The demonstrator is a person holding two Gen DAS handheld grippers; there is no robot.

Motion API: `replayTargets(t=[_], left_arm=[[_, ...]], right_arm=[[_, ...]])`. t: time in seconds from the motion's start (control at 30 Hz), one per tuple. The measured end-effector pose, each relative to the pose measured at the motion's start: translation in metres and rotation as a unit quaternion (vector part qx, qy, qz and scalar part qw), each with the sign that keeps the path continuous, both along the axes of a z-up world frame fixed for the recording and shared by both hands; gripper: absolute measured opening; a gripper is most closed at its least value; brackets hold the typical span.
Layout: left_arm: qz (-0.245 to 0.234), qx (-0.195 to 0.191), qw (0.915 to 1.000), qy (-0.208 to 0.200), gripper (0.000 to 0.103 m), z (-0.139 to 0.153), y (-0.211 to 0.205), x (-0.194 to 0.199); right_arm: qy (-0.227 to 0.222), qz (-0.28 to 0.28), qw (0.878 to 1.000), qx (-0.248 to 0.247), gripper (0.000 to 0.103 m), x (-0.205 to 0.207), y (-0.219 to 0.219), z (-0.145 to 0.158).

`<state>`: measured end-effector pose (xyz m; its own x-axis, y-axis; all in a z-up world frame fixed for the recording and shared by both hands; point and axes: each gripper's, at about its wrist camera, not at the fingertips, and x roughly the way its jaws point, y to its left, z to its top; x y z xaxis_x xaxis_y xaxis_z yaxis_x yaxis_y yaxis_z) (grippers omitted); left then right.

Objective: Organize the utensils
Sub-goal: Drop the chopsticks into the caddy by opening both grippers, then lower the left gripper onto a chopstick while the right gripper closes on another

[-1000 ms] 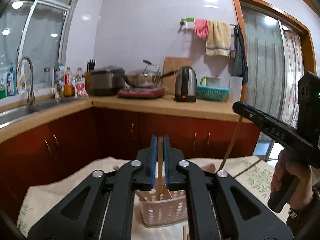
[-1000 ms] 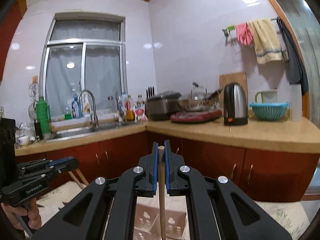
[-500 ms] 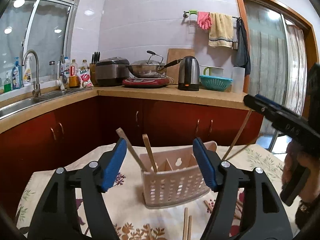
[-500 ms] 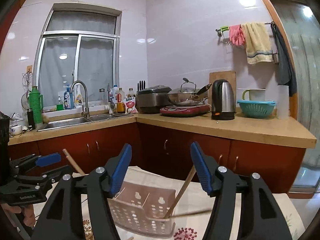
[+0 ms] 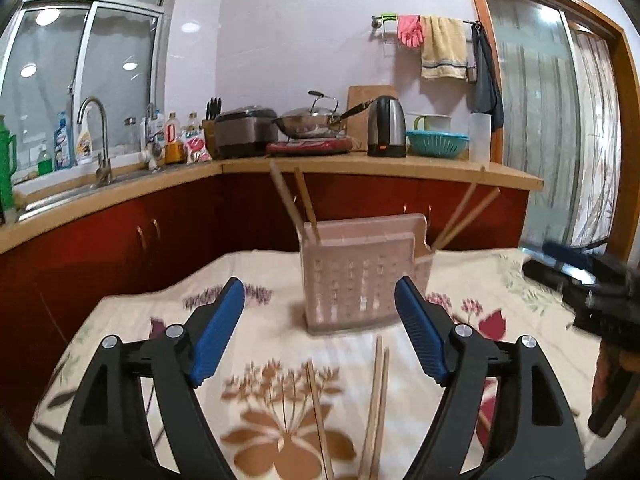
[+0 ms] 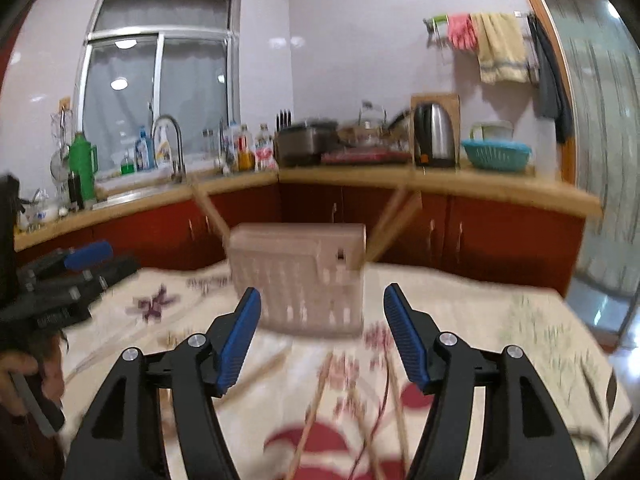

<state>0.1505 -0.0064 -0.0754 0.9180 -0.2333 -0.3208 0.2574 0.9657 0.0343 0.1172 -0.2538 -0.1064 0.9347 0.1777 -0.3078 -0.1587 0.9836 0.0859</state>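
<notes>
Left hand-held gripper (image 5: 320, 330): blue-padded jaws apart and opening wider, nothing between them; aimed across the surface (image 5: 260, 332), a cloth-covered table with a floral print.

Right hand-held gripper (image 6: 322, 332): jaws apart, nothing between the pads. In the left wrist view it shows as a blurred dark shape at 3 o'clock.

Utensil holder (image 5: 362, 276): pale perforated plastic, upright on the cloth, at 12 o'clock from the left hand-held gripper and well apart from its tips. In the right wrist view it also stands at 12 o'clock, blurred.

Chopsticks, stowed: one pair (image 5: 294, 200) leaning out toward 11 o'clock from the holder's left compartment; a second pair (image 5: 464, 216) leaning toward 1 o'clock from its right end.

Chopsticks, loose (image 5: 378, 400): lying on the cloth at 6 o'clock from the holder, between the left hand-held gripper's arms; a single stick (image 5: 318, 408) lies just beside them. More loose sticks show in the right wrist view; blur prevents a count.

Background: kitchen counter (image 5: 360, 164) with kettle (image 5: 386, 126), wok (image 5: 310, 120) and teal colander (image 5: 436, 142).
</notes>
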Motion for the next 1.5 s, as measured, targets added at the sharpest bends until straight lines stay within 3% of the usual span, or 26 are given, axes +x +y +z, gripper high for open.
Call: replayTargets(t=[0.27,0.6,0.83,0.9,0.97,1.2,1.5], left_arm=[[0.008,0.013,0.9993,0.035,0.077,-0.040,0.008,-0.043],[0.030,0.008,0.9971,0.070,0.076,-0.074,0.019,-0.071],[0.019,0.011,0.9949,0.099,0.075,-0.090,0.013,-0.080],[0.012,0.014,0.9940,0.108,0.069,-0.094,0.008,-0.082],[0.007,0.017,0.9930,0.117,0.063,-0.097,0.003,-0.082],[-0.021,0.031,0.9881,0.149,0.039,-0.111,-0.015,-0.083],[-0.008,0.034,0.9789,0.201,0.035,-0.129,-0.014,-0.077]], right_arm=[[0.069,0.017,0.997,-0.009,0.052,-0.033,0.010,-0.062],[0.110,0.041,0.993,-0.017,0.038,-0.048,0.022,-0.100],[0.149,0.043,0.988,-0.025,0.026,-0.047,0.025,-0.123],[0.153,0.044,0.987,-0.022,0.014,-0.046,0.022,-0.123],[0.154,0.042,0.987,-0.021,0.009,-0.047,0.019,-0.123],[0.154,0.019,0.988,-0.008,0.007,-0.053,0.001,-0.123],[0.151,0.014,0.988,0.006,0.007,-0.057,-0.010,-0.124]])
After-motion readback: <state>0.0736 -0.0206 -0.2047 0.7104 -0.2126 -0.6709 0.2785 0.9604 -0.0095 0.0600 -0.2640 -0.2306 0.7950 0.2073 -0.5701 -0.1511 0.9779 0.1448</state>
